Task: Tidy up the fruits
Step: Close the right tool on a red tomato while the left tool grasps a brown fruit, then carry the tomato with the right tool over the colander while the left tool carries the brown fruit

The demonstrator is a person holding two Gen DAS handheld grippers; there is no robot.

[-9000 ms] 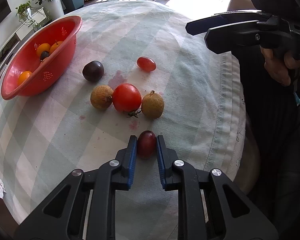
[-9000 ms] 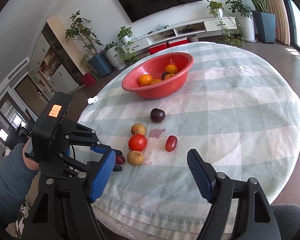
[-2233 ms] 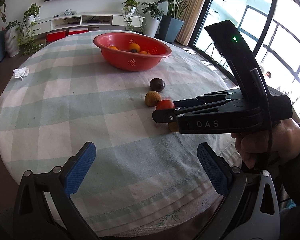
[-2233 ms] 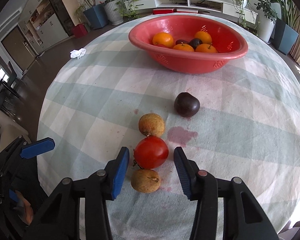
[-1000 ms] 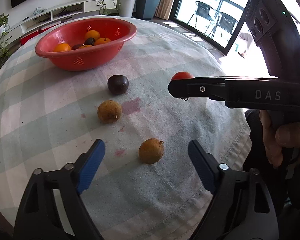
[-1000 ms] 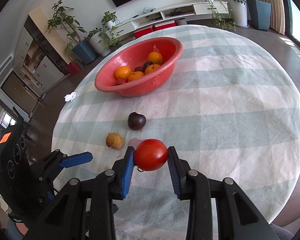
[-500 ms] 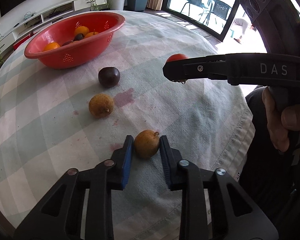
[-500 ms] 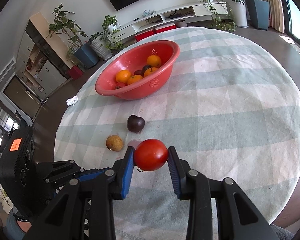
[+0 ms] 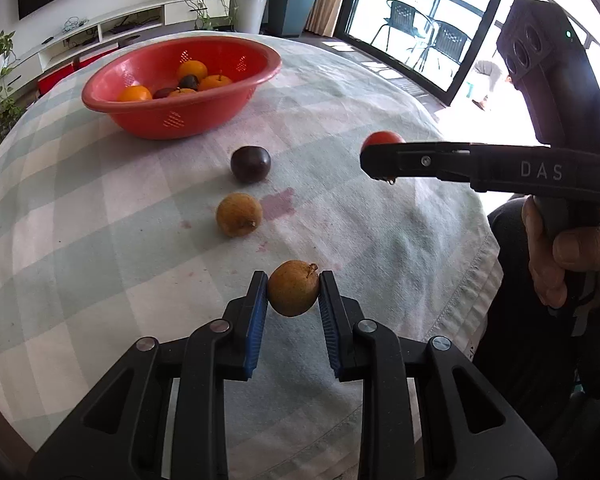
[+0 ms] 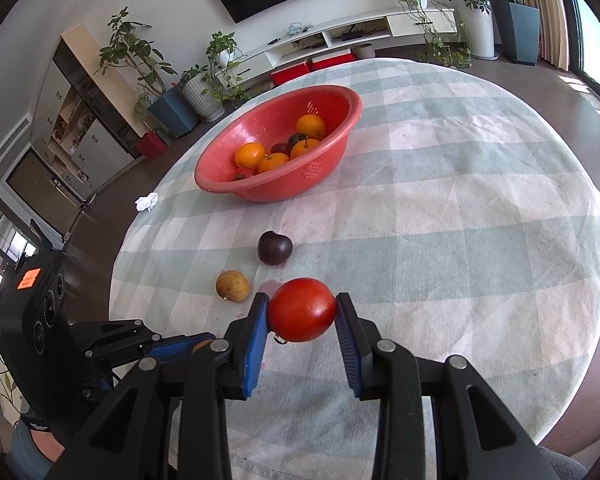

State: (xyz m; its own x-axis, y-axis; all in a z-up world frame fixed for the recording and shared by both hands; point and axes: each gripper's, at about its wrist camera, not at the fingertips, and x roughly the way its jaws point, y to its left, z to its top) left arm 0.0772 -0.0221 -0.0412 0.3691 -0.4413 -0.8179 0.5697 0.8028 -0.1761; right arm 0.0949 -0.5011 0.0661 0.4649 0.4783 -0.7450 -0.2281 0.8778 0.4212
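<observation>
My left gripper point(image 9: 293, 294) is shut on a small brown fruit point(image 9: 293, 288) with a stem, held just over the checked cloth near the table's front edge. My right gripper point(image 10: 302, 312) is shut on a red tomato point(image 10: 302, 309) and hangs above the cloth; in the left wrist view the tomato point(image 9: 381, 138) peeks over its black finger. On the cloth lie another brown fruit point(image 9: 239, 215) and a dark plum point(image 9: 250, 164). Behind them a red colander bowl point(image 9: 140, 114) holds oranges and dark fruit.
The round table's cloth point(image 10: 480, 220) has pink stains beside the loose fruits. A hand point(image 9: 568, 256) grips the right tool at the right edge of the left wrist view. A crumpled tissue point(image 10: 147, 201) lies beyond the table's left rim. Plants and a TV shelf stand far behind.
The left jaws, wide apart a second ago, came down around the brown fruit and shut on it, then lifted it a little. The right gripper has kept still with the tomato.
</observation>
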